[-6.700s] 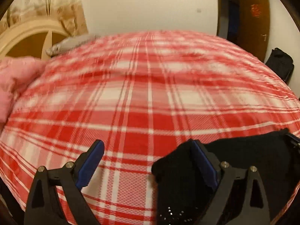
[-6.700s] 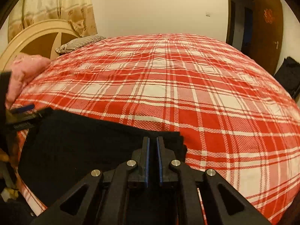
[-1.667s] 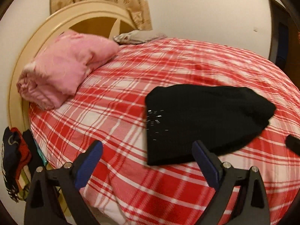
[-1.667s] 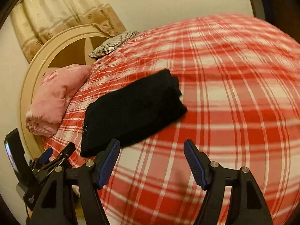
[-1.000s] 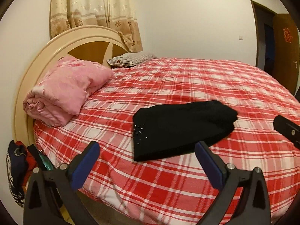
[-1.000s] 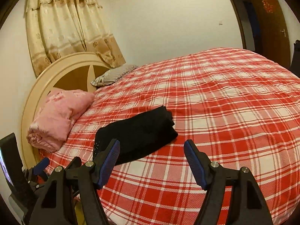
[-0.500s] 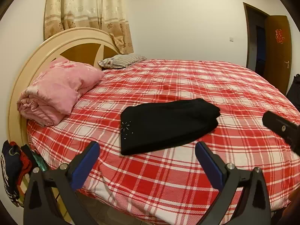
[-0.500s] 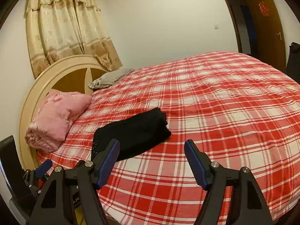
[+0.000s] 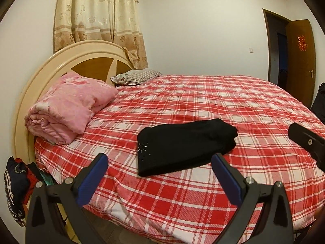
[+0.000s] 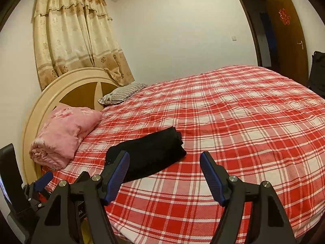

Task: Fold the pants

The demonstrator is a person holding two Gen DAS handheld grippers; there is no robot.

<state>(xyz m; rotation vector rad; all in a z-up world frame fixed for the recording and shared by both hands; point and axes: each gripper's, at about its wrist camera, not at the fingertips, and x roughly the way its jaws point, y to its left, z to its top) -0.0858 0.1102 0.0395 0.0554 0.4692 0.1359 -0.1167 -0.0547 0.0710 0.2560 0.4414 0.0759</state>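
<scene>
Red-and-white plaid covers the bed [image 9: 203,105], which fills most of both views in a bedroom with pale walls. At its head stands a rounded cream headboard [image 9: 61,61] with brown panels, and behind that hangs a beige flowered curtain [image 9: 97,20]. A folded pink quilt [image 9: 67,109] sits on the bed against the headboard, and a striped pillow [image 9: 136,76] lies farther along the same end. A brown door [image 9: 300,61] with a red ornament stands open at the far right, with a dark bag [image 10: 316,71] on the floor near it. Dark and red clothes [image 9: 16,185] hang off the bed's near corner by the headboard.

The pants [image 9: 184,144] lie folded into a black bundle on the near part of the bed, well apart from the quilt, with a small cluster of shiny studs at the near left corner. Nothing lies on them or between them and the tools.

The left tool [image 9: 160,174] hangs off the bed edge with its blue-padded jaws wide apart, holding nothing, the pants beyond it. The right tool [image 10: 164,170] is likewise spread wide and empty; its left finger overlaps the bundle's near end in the view, though contact cannot be told. Each tool's body shows at the edge of the other's view.
</scene>
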